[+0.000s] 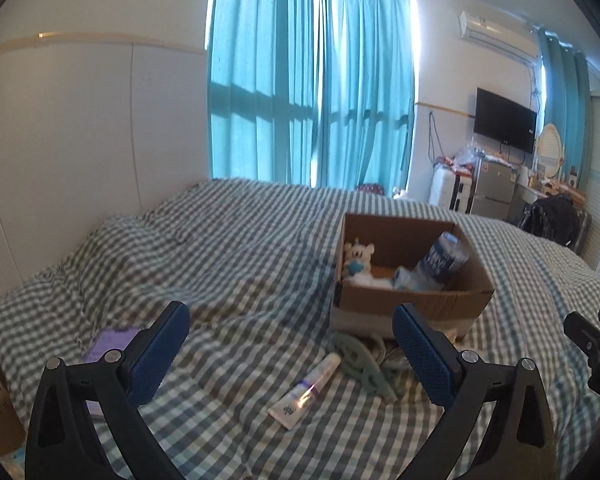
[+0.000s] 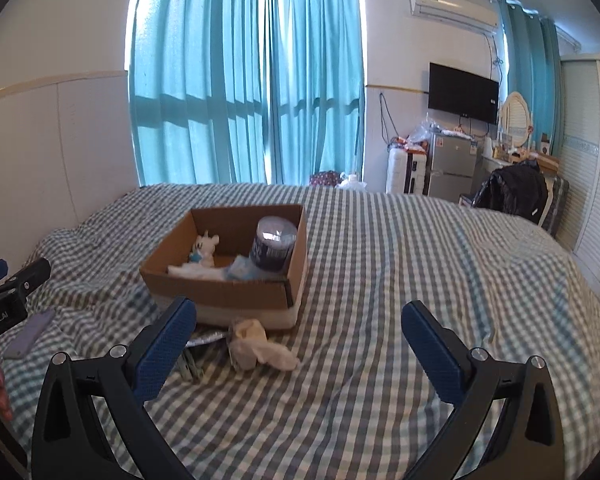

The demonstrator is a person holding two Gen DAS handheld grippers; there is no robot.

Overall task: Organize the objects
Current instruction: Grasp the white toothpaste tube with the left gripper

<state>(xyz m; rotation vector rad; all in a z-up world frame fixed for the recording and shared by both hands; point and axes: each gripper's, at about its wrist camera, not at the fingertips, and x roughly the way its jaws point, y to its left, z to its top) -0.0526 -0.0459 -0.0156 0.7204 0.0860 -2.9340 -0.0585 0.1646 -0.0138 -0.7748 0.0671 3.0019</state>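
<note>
Both claws hang wide open and empty above the checked bedspread (image 2: 380, 260): the left gripper (image 1: 292, 344) on the near left of the cardboard box (image 1: 440, 300), the right gripper (image 2: 300, 340) on its near right. That box already holds a small plush toy (image 1: 358, 258), a blue-labelled bottle (image 1: 444, 258) and some pale soft items. Just in front of the box lie a white tube (image 1: 308, 390), a grey-green tangled thing (image 1: 364, 364) and a crumpled white cloth (image 2: 260, 346); a purple flat item (image 1: 108, 340) lies well to its left. I judge the risks to be these: the soft bedding may give under a descending finger so the tube slides away, the finger may snag quilt fabric along with the cloth, and the two grippers may collide near the box front.
</note>
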